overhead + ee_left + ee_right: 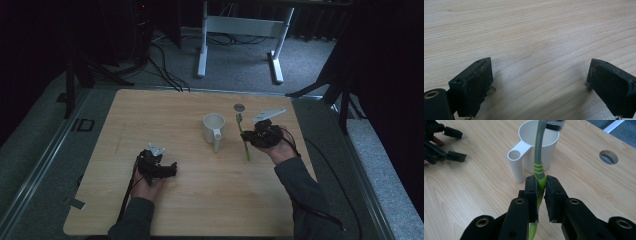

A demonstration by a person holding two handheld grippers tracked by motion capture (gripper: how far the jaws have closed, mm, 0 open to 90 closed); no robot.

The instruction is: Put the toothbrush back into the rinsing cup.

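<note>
The left gripper rested low on the desk, its fingers spread wide over bare wood. Between the two grippers stood a white cup. The right gripper had its fingers pinched on a green toothbrush, whose head tilted over the cup's rim just ahead.

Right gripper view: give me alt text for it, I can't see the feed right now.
The right gripper is clamped on the handle of a green and grey toothbrush, whose head end points up over a white cup with a hollow side handle. The cup stands on a light wooden table; the left gripper rests at upper left.
</note>
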